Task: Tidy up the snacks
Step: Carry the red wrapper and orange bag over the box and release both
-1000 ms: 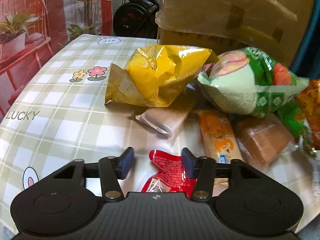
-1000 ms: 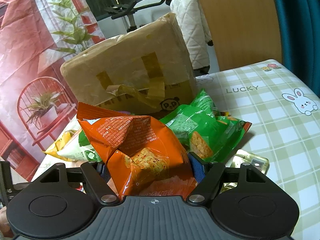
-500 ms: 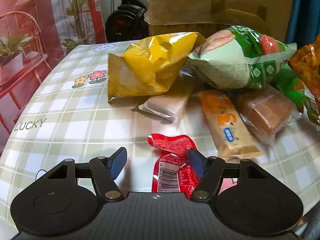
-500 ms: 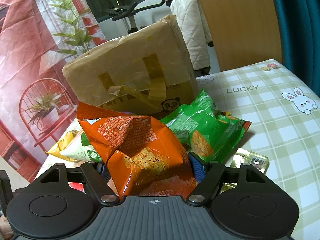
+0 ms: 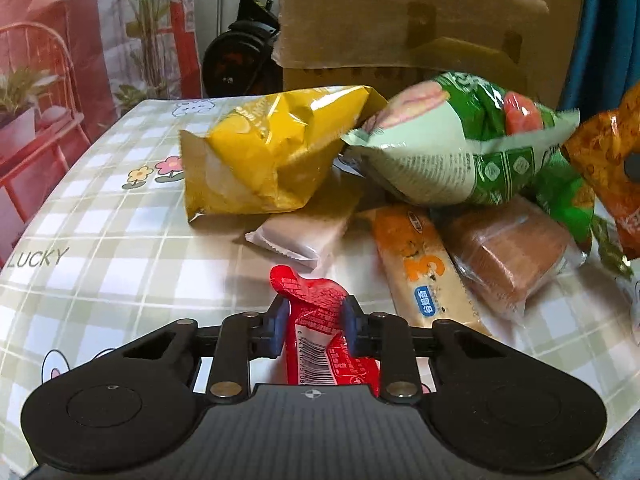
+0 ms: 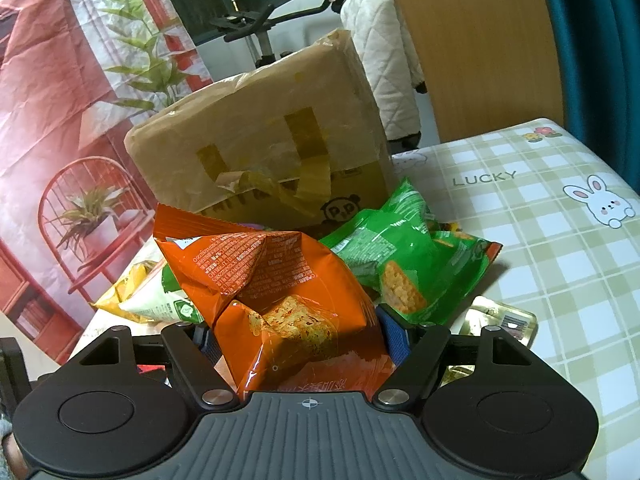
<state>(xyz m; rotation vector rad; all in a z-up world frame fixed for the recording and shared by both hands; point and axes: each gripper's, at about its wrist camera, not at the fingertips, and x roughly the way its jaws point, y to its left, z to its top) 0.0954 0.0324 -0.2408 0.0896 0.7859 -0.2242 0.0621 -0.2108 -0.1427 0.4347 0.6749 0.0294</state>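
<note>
The left gripper [image 5: 313, 326] is closing on a red sachet [image 5: 320, 320] — its blue pads press the crumpled wrapper from both sides, just in front of the yellow chip bag [image 5: 272, 152] on the checked tablecloth [image 5: 100, 240]. To the right of that yellow bag lie an orange biscuit bar [image 5: 424, 268] and a wrapped brown cake [image 5: 512, 252]. The right gripper [image 6: 296, 340] clamps a puffy orange snack bag [image 6: 280, 292] between half-spread jaws — a green bag [image 6: 404, 256] and a cardboard box [image 6: 260, 144] sit behind it.
</note>
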